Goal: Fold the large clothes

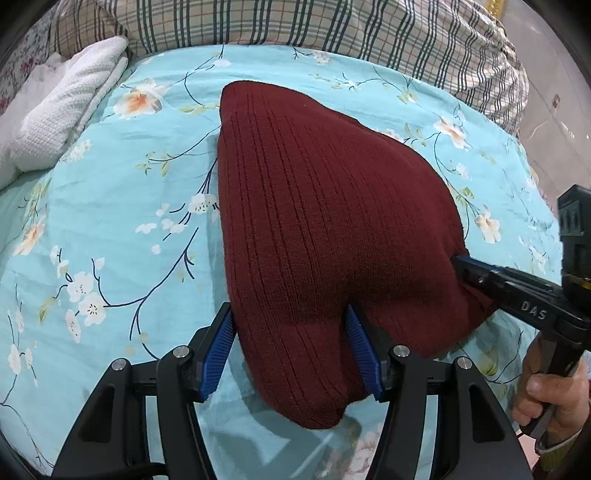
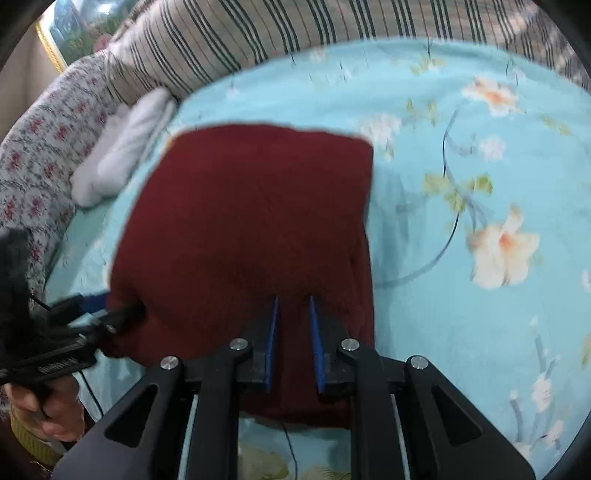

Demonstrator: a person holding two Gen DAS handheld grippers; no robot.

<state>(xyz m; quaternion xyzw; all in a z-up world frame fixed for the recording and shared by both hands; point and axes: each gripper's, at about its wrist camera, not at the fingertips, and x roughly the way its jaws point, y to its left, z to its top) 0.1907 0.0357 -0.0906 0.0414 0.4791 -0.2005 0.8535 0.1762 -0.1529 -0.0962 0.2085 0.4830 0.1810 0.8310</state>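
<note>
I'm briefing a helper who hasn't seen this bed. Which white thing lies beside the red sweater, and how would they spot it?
Start at the bed's light blue flowered sheet, with the dark red sweater spread in the middle. Look past the sweater's left edge toward the plaid quilt at the far end. There lies the white towel, rolled and bumpy-textured, the only plain white thing among patterned fabrics.

We are looking at a light blue floral bedsheet spreading across the bed. A white textured towel is lying rolled at its left edge, just beside a plaid pillow running along the far side. A pink-flowered quilt — blurred, possibly a cushion — is curving beyond the towel.
</note>
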